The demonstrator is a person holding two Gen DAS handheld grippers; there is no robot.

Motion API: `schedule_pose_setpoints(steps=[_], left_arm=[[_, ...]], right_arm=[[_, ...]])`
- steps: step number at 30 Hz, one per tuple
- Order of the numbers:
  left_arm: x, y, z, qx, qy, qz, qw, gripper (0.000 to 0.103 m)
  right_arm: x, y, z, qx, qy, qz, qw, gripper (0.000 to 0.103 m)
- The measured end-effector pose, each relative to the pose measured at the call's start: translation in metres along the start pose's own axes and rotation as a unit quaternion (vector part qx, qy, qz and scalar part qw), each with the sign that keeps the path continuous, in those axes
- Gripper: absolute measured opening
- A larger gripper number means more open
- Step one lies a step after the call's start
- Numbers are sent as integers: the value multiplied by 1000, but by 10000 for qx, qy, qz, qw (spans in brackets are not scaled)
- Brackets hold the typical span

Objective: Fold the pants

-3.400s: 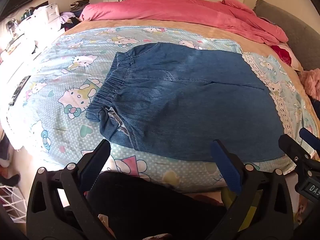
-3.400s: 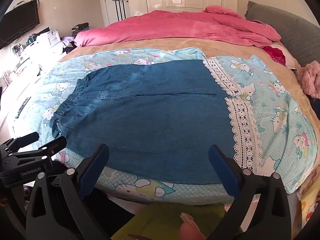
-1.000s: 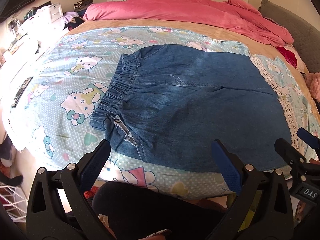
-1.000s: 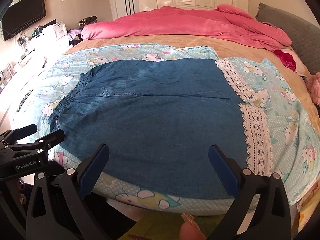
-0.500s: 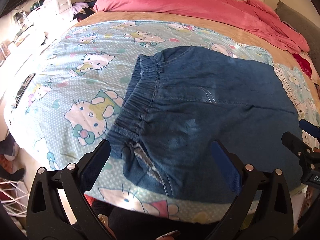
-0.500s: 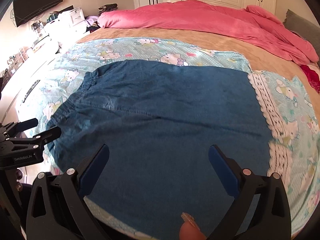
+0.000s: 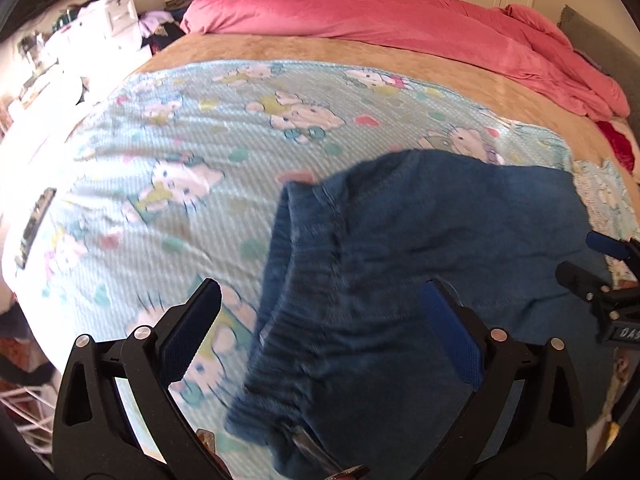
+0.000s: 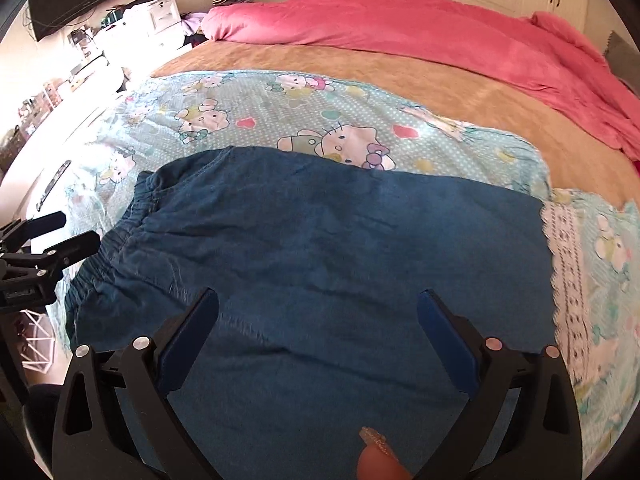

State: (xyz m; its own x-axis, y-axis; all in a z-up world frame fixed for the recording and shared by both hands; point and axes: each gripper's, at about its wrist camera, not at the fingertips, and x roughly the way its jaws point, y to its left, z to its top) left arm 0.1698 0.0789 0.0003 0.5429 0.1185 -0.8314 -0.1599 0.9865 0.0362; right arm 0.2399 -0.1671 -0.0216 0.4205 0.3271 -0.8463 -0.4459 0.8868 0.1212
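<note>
The left gripper (image 7: 320, 320) is held wide apart, nothing clamped, and the elastic waistband (image 7: 296, 280) of the denim pants (image 7: 440, 240) is framed between its blue pads (image 7: 192, 336). The right gripper (image 8: 318, 330) is likewise spread and empty, poised above the trouser legs (image 8: 340, 240) (soft, limp cloth, likely to sag). The pants are laid flat on the Hello Kitty sheet (image 8: 248, 120). A grip on the thick gathered waistband is judged surest.
</note>
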Motion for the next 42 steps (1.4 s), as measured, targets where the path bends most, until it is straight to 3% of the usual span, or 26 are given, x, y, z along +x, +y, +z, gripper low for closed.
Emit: schedule_pose_setpoints(steps=[7, 10, 20, 21, 23, 25, 26, 27, 29, 30, 32, 34, 36, 42], left_arm=[[40, 13, 35, 221, 143, 154, 9995, 94], [56, 19, 48, 168, 196, 23, 9997, 94], [101, 5, 61, 802, 387, -421, 9951, 93], [103, 5, 61, 837, 366, -483, 9946, 90], [108, 2, 61, 885, 426, -691, 9928, 63], [112, 0, 60, 922, 501, -616, 9926, 54], [113, -1, 59, 963, 508, -615, 9921, 41], [112, 0, 60, 940, 478, -739, 9917, 36], [109, 3, 62, 831, 425, -844, 9920, 31], [106, 5, 62, 815, 371, -889, 9920, 30], [98, 6, 60, 822, 250, -958, 9917, 28], [90, 9, 58, 813, 128, -1004, 9915, 28], [82, 12, 56, 774, 60, -1020, 9918, 28], [65, 22, 52, 671, -84, -1138, 9912, 28]], right_arm=[[42, -2, 45, -806, 117, -71, 9967, 99], [63, -2, 63, -1060, 283, -20, 9940, 99], [117, 4, 100, -1749, 530, 59, 9831, 99], [120, 6, 102, -1827, 551, 109, 9816, 99], [124, 12, 104, -2005, 637, 265, 9773, 99], [128, 19, 105, -2178, 700, 436, 9725, 98], [130, 23, 105, -2285, 700, 454, 9700, 98], [131, 25, 105, -2341, 703, 457, 9686, 97], [134, 31, 104, -2419, 735, 521, 9661, 86], [135, 33, 103, -2423, 762, 582, 9654, 69], [134, 38, 100, -2462, 807, 735, 9630, 54], [129, 44, 96, -2510, 756, 900, 9608, 25], [122, 47, 94, -2466, 644, 918, 9626, 12], [83, 49, 81, -2292, 143, 964, 9685, 5]])
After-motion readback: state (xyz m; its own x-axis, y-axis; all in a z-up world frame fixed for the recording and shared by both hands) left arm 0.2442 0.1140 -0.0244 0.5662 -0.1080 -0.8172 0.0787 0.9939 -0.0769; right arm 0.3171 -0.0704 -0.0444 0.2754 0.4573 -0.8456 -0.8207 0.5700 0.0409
